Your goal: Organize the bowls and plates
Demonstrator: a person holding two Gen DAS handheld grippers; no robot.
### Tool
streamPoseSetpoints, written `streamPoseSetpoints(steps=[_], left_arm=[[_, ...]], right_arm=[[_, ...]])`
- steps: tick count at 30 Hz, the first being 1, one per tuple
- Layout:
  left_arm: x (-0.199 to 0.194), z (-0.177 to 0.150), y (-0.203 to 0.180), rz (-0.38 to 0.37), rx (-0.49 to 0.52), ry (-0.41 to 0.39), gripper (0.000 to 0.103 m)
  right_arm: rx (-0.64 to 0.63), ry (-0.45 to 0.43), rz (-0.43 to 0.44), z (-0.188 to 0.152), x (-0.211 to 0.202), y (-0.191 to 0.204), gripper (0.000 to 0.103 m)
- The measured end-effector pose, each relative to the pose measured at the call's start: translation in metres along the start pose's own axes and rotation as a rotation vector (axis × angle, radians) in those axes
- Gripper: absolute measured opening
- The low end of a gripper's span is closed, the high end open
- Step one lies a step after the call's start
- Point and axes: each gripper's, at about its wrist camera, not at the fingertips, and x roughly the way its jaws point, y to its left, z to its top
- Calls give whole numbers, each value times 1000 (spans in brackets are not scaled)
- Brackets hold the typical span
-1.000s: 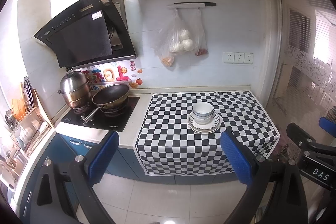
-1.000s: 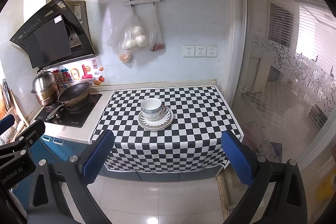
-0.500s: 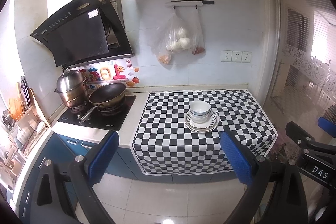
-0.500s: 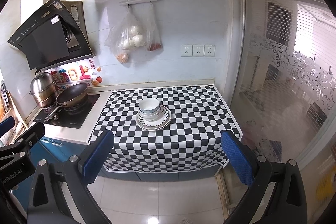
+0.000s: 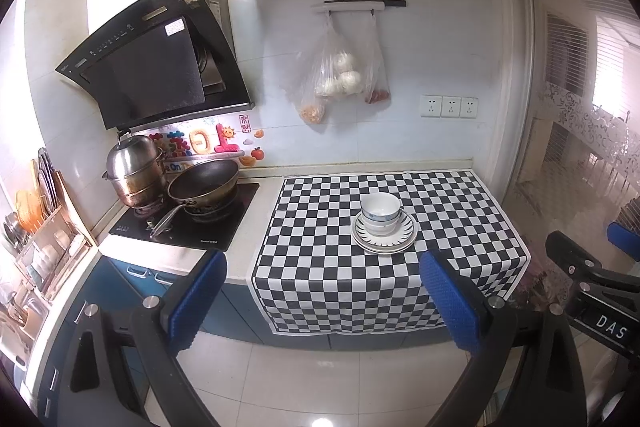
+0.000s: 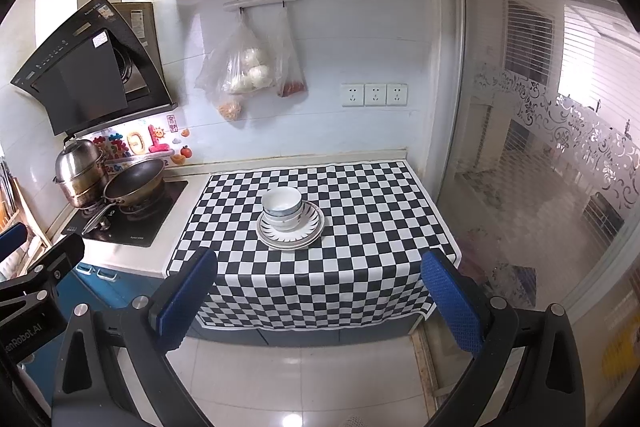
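White bowls are stacked on a stack of white plates with a dark rayed rim, on a black-and-white checkered cloth over the counter. The same bowls and plates show in the right wrist view. My left gripper is open and empty, held back from the counter over the floor. My right gripper is open and empty, also back from the counter's front edge.
A black cooktop left of the cloth holds a steel steamer pot and a dark wok. A dish rack stands far left. Plastic bags hang on the wall. A glass door is to the right.
Both grippers have drawn slightly back and shifted a little; the counter and the stack look a bit smaller and lower. The bowls and plates have not moved.
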Motion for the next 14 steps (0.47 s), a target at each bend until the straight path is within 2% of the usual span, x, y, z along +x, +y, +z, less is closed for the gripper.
streamPoseSetpoints(steps=[14], left_arm=[[9, 1, 2, 5, 6, 10, 99]], right_arm=[[-7, 16, 1, 3, 13, 5, 103]])
